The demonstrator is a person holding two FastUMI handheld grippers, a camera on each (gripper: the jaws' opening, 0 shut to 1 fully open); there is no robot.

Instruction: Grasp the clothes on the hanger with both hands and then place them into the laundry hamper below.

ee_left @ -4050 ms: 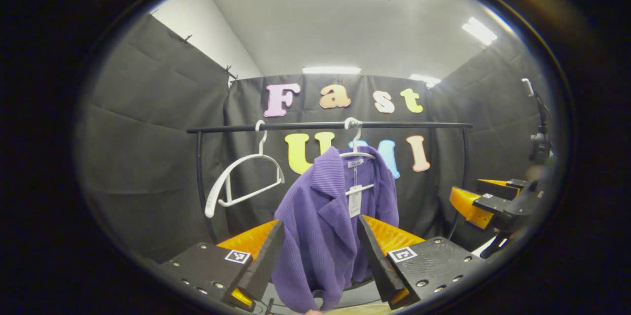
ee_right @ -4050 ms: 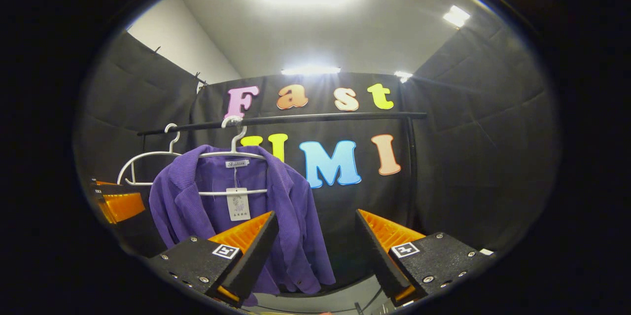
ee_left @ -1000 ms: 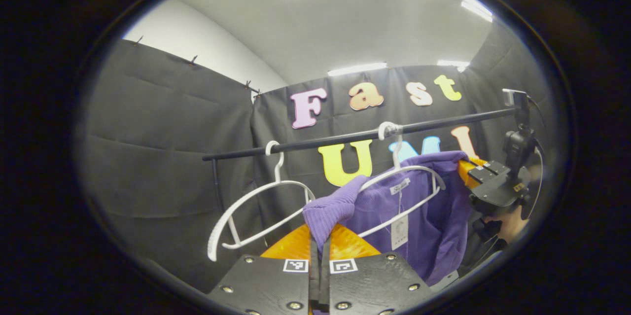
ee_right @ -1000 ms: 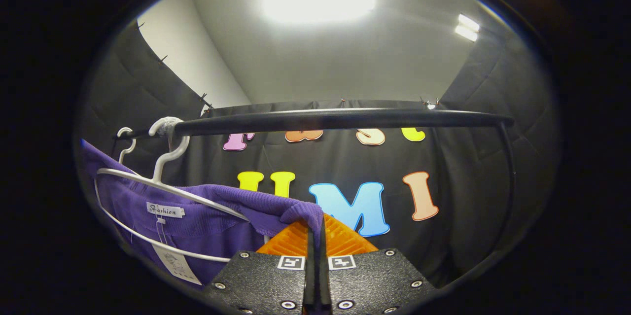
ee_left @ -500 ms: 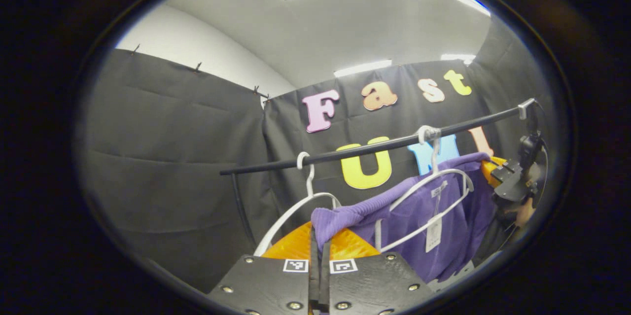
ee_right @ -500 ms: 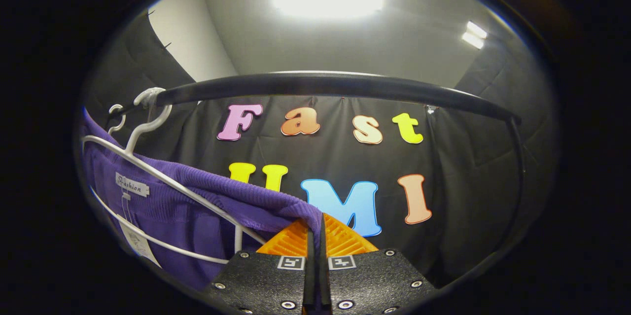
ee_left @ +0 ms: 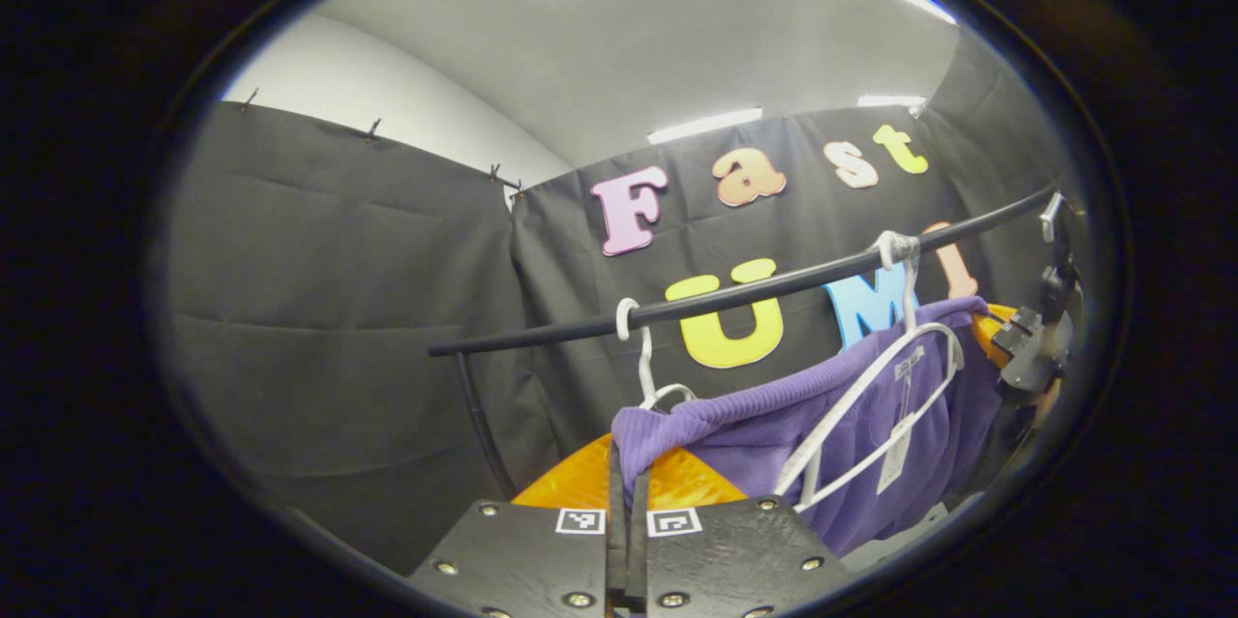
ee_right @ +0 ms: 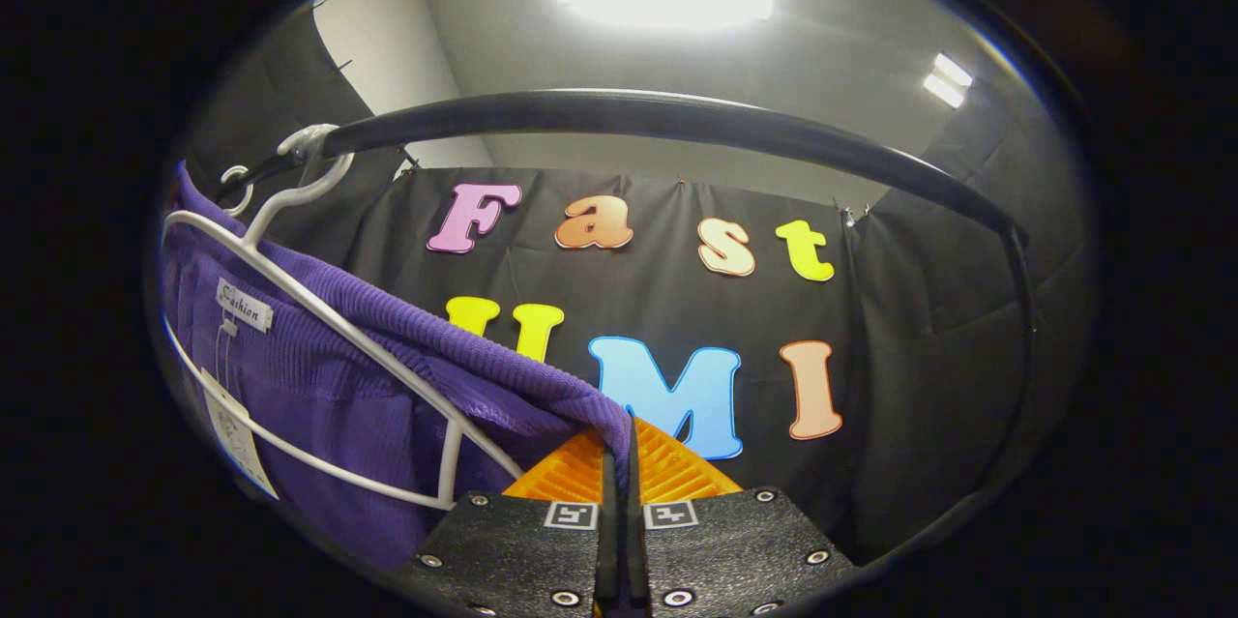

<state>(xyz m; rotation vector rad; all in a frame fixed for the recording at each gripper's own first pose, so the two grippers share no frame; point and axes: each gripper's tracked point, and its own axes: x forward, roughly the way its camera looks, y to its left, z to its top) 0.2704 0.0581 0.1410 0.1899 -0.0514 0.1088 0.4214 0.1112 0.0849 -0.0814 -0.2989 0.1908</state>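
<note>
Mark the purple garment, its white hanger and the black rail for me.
purple garment (ee_left: 735, 425), left gripper view, on the stretched shoulder fabric.
white hanger (ee_right: 334, 320), right gripper view, on its upper arm.
black rail (ee_right: 619, 113), right gripper view, on the bar's middle.

Sewn neck label (ee_right: 244, 305) inside purple garment (ee_right: 319, 386), script lettering, hanging paper tag (ee_right: 230, 444) print too small to read

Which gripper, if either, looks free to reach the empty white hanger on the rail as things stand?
Probably neither. The left gripper and the right gripper are each shut on the purple jacket, so both are occupied. The empty hanger hangs just beyond the left gripper, which would have to let go first.
</note>
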